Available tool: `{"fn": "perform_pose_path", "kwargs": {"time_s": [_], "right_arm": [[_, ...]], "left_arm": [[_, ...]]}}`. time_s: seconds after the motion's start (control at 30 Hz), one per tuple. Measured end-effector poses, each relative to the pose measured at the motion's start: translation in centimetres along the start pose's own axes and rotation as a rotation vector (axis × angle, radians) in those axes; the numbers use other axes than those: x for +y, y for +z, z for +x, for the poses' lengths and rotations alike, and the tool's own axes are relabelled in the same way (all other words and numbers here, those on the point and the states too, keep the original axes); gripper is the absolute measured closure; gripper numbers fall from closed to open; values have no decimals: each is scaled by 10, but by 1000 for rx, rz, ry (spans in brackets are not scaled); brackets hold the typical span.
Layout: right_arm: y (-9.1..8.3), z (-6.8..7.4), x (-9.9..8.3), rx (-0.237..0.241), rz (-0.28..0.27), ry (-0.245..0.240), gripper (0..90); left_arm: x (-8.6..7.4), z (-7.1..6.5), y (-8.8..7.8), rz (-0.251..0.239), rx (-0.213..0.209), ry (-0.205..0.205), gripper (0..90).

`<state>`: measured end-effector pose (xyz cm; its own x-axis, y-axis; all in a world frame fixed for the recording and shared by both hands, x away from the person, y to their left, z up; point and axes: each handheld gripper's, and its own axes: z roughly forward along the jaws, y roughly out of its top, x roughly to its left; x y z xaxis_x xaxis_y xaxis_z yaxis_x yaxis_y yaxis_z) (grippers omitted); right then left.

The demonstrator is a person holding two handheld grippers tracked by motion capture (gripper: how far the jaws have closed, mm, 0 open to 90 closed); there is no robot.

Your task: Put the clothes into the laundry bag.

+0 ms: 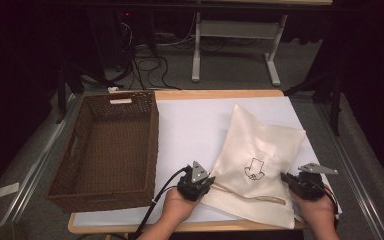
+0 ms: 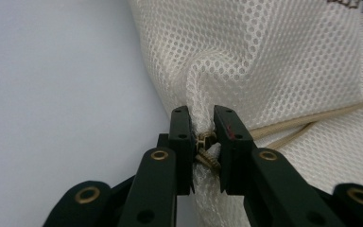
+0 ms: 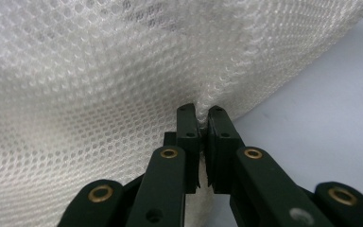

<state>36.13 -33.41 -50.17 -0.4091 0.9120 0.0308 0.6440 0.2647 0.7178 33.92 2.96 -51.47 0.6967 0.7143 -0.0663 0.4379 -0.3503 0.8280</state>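
Pinching the mesh bag [image 1: 254, 160]'s near edge, both tools clamp it beside the basket [image 1: 107, 150].

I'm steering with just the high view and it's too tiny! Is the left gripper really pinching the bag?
Observer: Yes. In the left gripper view the left gripper is shut on the white mesh bag, at its zipper end.
Operator: And the other one?
Observer: The right gripper is shut on the bag's mesh edge.
Operator: Is the string caught too?
Observer: No. The beige cord runs off beside the left gripper's jaws, apart from them.
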Motion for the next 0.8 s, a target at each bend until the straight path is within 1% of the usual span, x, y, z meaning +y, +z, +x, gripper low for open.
{"fn": "perform_pose_path", "kwargs": {"time_s": [0.07, 0.13, 0.23, 0.3, 0.33, 0.43, 0.5, 0.6, 0.67, 0.73, 0.8], "right_arm": [[8, 4, 7, 10, 1, -40, 866], [14, 7, 14, 18, 5, -58, 867], [25, 8, 27, 34, 3, -79, 868], [31, 7, 33, 42, -1, -89, 868], [33, 6, 36, 51, -5, -90, 868], [36, 4, 41, 58, -8, -110, 867], [36, 2, 41, 59, -9, -108, 864], [34, 0, 39, 48, -11, -111, 859], [32, -2, 35, 48, -6, -97, 856], [28, -5, 32, 44, -17, -80, 846], [24, -7, 30, 37, -26, -63, 828]], "left_arm": [[-4, -5, -6, -2, 8, 11, 787], [-9, -10, -12, -10, 15, 17, 787], [-15, -17, -18, -17, 12, 12, 787], [-18, -22, -21, -16, 9, 18, 785], [-19, -24, -22, -13, 8, 25, 784], [-21, -29, -23, -14, 6, 21, 780], [-22, -30, -22, -17, 5, 18, 777], [-22, -30, -22, -16, 4, 15, 762], [-22, -30, -22, -20, 7, 17, 743], [-22, -29, -24, -14, 13, 21, 691], [-21, -26, -28, -36, 23, 9, 628]]}}
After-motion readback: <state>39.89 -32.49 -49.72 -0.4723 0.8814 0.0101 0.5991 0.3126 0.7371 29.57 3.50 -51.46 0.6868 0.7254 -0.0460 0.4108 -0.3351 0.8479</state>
